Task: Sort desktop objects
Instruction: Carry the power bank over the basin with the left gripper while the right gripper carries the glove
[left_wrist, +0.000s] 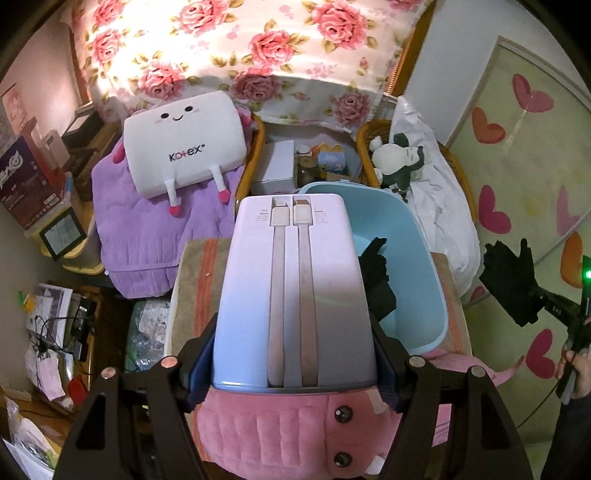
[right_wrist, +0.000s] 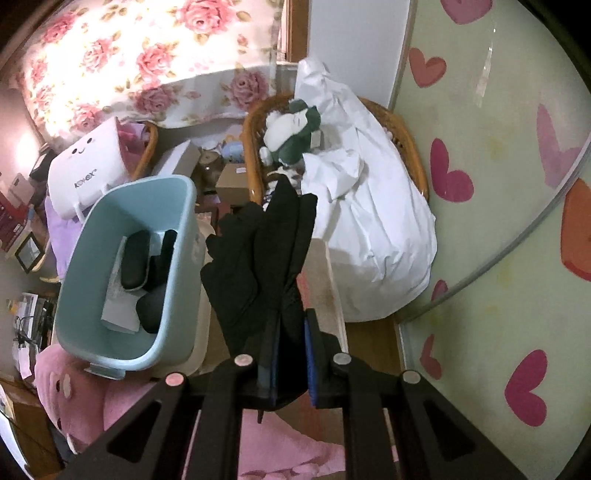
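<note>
My left gripper (left_wrist: 293, 363) is shut on a pale lilac power bank (left_wrist: 295, 288) with two flat built-in cables, held up above the small table. Behind it stands a light blue bin (left_wrist: 406, 258) (right_wrist: 92, 295); a black glove (left_wrist: 376, 280) lies inside it. In the right wrist view, my right gripper (right_wrist: 290, 354) is shut on another black glove (right_wrist: 258, 266), which hangs upward between the pads, to the right of the bin. That bin also holds a black glasses case (right_wrist: 135, 260), other dark items and white paper. The right gripper with its glove (left_wrist: 511, 284) shows at the left view's right edge.
A pink plush (left_wrist: 295, 432) lies under my grippers. A white Kotex plush (left_wrist: 184, 147) rests on a purple cushion (left_wrist: 147, 240). A wicker basket (right_wrist: 402, 147) holds a white bag (right_wrist: 376, 229) and a green-and-white plush (right_wrist: 295, 129). Boxes and jars sit behind the bin.
</note>
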